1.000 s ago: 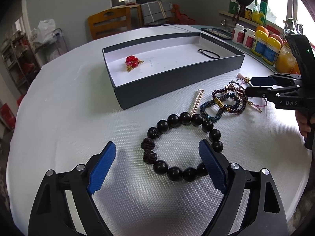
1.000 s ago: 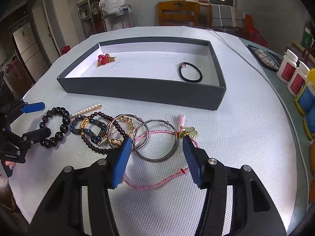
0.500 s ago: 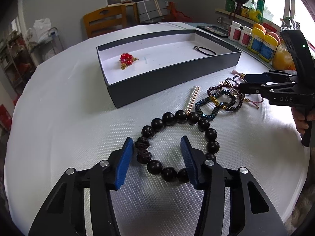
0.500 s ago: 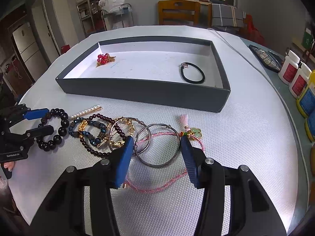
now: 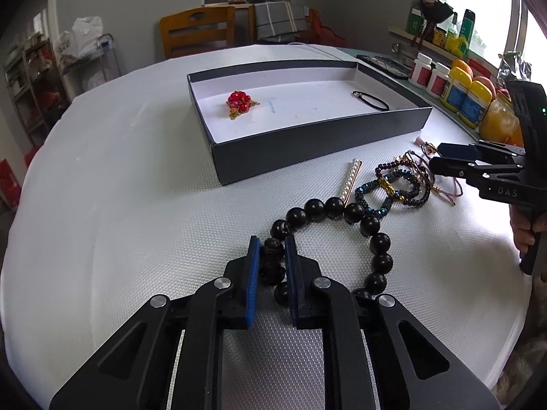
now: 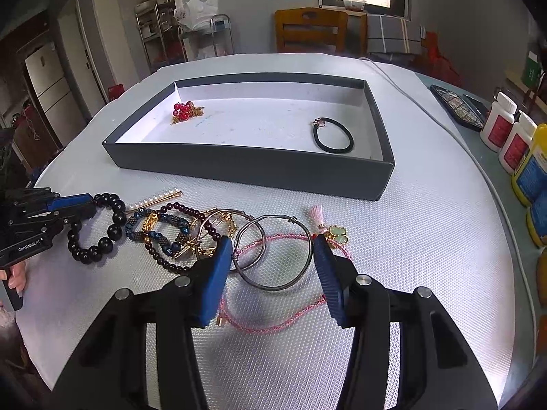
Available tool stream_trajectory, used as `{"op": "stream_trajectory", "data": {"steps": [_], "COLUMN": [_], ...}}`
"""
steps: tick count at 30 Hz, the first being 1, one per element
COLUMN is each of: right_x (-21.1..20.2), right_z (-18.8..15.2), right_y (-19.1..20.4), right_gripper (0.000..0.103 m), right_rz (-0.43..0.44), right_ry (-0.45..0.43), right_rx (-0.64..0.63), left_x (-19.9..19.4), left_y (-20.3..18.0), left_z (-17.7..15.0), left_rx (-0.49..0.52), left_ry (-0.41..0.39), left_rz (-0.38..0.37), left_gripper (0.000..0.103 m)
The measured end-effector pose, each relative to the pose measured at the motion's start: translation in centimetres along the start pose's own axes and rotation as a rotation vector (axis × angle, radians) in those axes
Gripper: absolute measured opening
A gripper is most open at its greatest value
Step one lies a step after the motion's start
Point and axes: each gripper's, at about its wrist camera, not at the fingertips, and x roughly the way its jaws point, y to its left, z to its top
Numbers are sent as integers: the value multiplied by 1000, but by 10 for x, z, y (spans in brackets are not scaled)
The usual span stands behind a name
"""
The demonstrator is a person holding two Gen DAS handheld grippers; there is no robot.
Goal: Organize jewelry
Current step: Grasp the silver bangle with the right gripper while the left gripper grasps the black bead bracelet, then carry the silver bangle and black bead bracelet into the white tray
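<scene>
A black bead bracelet (image 5: 371, 225) lies on the white table in front of a dark open box (image 5: 307, 147). My left gripper (image 5: 271, 242) is closing on it, blue pads pressed against its carved beads. Seen from the right wrist, the left gripper (image 6: 90, 205) grips the bracelet (image 6: 114, 230) at far left. My right gripper (image 6: 271, 242) is open, its fingers either side of a silver bangle (image 6: 273, 287) that lies flat over a pink cord (image 6: 266, 328). In the box (image 6: 239, 167) lie a red brooch (image 6: 183, 109) and a black hair tie (image 6: 333, 135).
Between the two grippers lie a pearl hairpin (image 6: 154, 200), a blue and gold beaded bracelet (image 6: 157, 229) and other tangled bracelets. Bottles (image 6: 509, 140) and a dark flat case (image 6: 454, 102) stand along the right edge. A cable (image 6: 427, 109) runs past the box. A chair (image 5: 195, 34) is behind.
My left gripper went from wide open around the black bracelet to closed on its carved beads. My right gripper narrowed slightly and edged forward over the silver bangle.
</scene>
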Motion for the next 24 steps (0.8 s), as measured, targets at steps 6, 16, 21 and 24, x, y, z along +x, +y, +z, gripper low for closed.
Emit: {"op": "stream_trajectory", "data": {"steps": [6,16,21,24], "right_x": [-6,-31,-45,-51], "right_z": [-1,12,35,51], "right_y": [0,-2,-6,-8], "right_gripper": [49,49,49,49], "right_rz": [-10,-28,-55,-59], "right_ry": [-11,-64,-106,-134], "right_rx": [-6,-28,-50,-54], "left_x": [-10,-58,-82,-92], "left_y": [-8,-25,-30,-28], "left_z": [0,27,53,76], "left_rx": [40,103,143,141], "left_ry": [-44,-160,-229,-278], "left_rz": [24,8,54,70], "left_gripper": [15,15,15,15]}}
